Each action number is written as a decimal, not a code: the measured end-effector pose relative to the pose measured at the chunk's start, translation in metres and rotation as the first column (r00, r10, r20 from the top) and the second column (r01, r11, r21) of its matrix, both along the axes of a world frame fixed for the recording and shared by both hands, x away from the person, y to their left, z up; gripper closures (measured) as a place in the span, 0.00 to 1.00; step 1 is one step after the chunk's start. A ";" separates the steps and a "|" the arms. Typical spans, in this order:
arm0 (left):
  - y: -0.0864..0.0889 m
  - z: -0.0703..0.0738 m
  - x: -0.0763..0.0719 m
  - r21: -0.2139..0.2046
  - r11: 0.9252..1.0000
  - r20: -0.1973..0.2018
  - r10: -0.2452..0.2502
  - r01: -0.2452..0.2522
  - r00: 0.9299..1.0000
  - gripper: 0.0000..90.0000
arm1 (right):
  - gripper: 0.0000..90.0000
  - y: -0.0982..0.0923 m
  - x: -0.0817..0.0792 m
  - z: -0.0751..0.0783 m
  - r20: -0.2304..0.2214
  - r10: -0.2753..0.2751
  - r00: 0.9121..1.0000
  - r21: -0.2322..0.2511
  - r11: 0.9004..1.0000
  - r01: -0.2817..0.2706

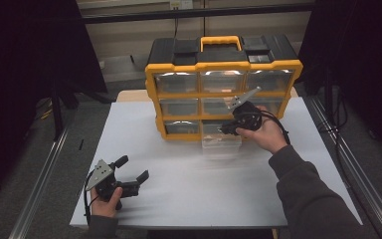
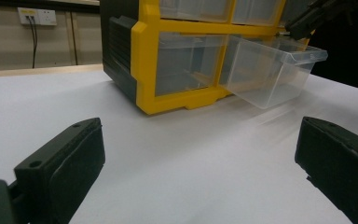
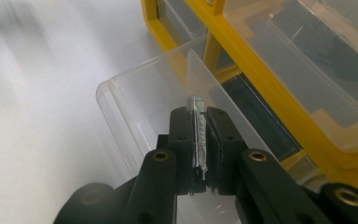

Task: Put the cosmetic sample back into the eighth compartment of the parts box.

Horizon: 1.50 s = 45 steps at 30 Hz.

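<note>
the right claw [image 3: 200, 154] pinches a slim clear tube [image 3: 197, 133], long axis pointing into the pulled-out drawer [image 3: 135, 107] just below; the left claw [image 1: 129, 175] rests spread, far off.

1. The drawer cabinet [image 1: 223, 87] is standing on the far middle of the table [image 1: 179, 194], its drawers facing the near edge.
2. The open drawer [image 1: 222, 144] is sticking out of the cabinet's bottom row, middle column, towards the near side.
3. The right gripper [image 1: 229, 128] is hanging just over that drawer, with a small tube [image 3: 198, 135] sitting between its jaws.
4. The left gripper [image 1: 132, 169] is sitting at the near left of the table, well apart from the cabinet.
</note>
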<state>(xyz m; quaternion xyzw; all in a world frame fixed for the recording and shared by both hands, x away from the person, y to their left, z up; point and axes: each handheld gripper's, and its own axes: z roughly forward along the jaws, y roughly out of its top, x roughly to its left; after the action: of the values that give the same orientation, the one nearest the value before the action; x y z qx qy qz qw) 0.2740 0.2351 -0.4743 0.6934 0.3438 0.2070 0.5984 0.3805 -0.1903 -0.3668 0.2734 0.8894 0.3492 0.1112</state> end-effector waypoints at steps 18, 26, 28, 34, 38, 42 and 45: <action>-0.002 0.000 0.000 -0.026 1.000 -0.002 0.009 -0.009 1.000 0.02 | 0.90 0.005 0.001 -0.007 -0.006 -0.002 1.000 -0.014 1.000 0.002; 0.000 0.000 0.000 0.001 1.000 0.004 0.004 -0.004 1.000 0.02 | 0.90 0.005 0.001 -0.010 0.004 0.000 1.000 -0.002 1.000 0.000; 0.000 0.000 0.000 -0.005 1.000 0.002 0.003 -0.003 1.000 0.02 | 0.90 0.005 0.001 -0.011 0.002 0.000 1.000 -0.002 1.000 0.000; 0.000 0.000 0.000 -0.005 1.000 0.001 0.001 -0.001 1.000 0.02 | 0.90 0.005 0.001 -0.014 -0.016 -0.003 1.000 -0.013 1.000 0.002; 0.000 0.000 0.000 0.005 1.000 0.001 -0.005 0.005 1.000 0.02 | 0.90 0.005 0.002 -0.016 -0.012 -0.008 1.000 -0.001 1.000 0.008; -0.001 0.000 0.000 -0.002 1.000 -0.001 0.008 -0.008 1.000 0.02 | 0.83 0.004 0.001 -0.014 -0.012 -0.020 1.000 0.010 1.000 0.020; -0.001 0.000 0.000 -0.003 1.000 -0.001 0.007 -0.007 1.000 0.02 | 0.77 0.003 0.001 -0.014 -0.012 -0.021 1.000 0.029 0.999 0.021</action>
<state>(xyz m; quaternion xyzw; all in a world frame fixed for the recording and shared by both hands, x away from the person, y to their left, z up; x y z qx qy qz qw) 0.2742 0.2341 -0.4745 0.6914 0.3468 0.2086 0.5985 0.3815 -0.1868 -0.3804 0.2864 0.8819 0.3593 0.1058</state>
